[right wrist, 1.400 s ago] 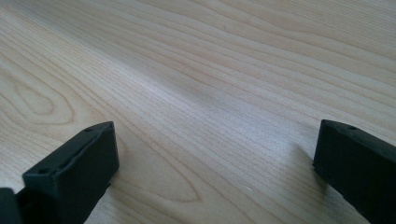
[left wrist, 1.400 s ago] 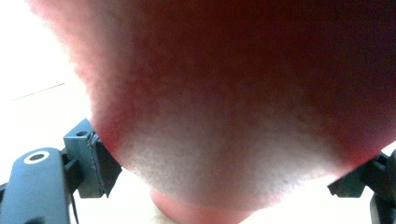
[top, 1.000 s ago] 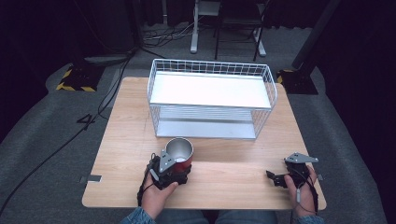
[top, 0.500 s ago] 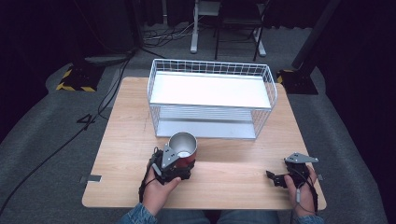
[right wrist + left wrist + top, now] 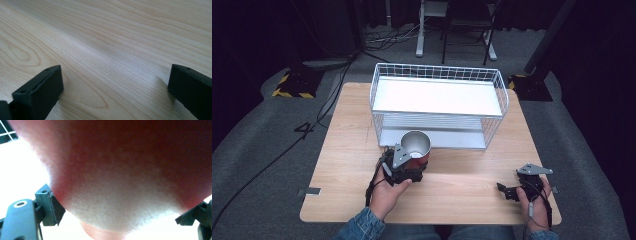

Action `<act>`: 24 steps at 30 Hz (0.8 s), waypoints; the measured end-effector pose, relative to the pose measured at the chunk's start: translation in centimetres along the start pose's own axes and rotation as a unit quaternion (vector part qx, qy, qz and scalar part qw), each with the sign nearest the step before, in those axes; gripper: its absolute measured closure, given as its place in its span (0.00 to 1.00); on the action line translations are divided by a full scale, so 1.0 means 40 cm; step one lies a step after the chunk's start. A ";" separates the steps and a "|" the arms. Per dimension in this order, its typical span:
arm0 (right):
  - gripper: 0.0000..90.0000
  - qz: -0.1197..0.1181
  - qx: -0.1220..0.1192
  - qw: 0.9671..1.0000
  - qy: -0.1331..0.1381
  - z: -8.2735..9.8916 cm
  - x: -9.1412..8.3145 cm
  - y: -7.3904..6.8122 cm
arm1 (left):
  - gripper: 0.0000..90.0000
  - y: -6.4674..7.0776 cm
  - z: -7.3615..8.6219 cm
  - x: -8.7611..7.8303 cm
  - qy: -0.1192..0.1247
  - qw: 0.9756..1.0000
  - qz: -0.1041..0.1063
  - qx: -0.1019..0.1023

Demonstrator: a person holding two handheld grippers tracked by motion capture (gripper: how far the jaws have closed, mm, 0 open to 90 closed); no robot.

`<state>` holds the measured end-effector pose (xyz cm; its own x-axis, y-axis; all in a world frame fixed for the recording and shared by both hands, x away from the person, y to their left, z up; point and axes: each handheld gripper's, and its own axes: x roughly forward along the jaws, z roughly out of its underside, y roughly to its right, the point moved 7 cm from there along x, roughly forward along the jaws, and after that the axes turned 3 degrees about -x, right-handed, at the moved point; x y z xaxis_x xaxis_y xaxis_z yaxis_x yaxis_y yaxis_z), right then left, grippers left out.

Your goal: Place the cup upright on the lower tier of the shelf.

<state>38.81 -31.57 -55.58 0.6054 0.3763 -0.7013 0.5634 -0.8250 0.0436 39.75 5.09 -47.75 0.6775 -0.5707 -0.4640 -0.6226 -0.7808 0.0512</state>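
Note:
A red cup (image 5: 416, 145) with a shiny metal inside hangs just above the wooden table (image 5: 462, 192), right in front of the wire rack (image 5: 437, 95). My left gripper (image 5: 411, 164) is shut on the cup's lower body. In the left gripper view the red cup (image 5: 125, 182) looms close and blurred between the two black pads (image 5: 53, 206). My right gripper (image 5: 506, 190) rests low at the table's front right corner, pointing left. The right gripper view shows that gripper (image 5: 115, 85) open, with bare wood (image 5: 112, 37) between its jaws.
The white wire rack has an upper shelf (image 5: 437, 97) and a lower shelf (image 5: 432, 136), and takes up the far half of the table. Dark floor with cables (image 5: 272, 155) and stand legs (image 5: 452, 45) surrounds the table.
My left gripper has lifted the red cup off the table and carried it a little toward the rack. The right gripper has stayed where it was.

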 end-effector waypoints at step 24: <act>0.00 0.000 0.000 1.000 0.000 0.000 0.000 0.000 | 0.18 -0.035 -0.046 0.128 -0.006 1.000 -0.012 0.000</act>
<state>38.81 -31.57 -55.58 0.6055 0.3764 -0.7012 0.5631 -0.8252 0.0432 44.79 2.79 -48.58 0.6877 -0.5481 -0.4761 -0.6056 -0.7948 0.0402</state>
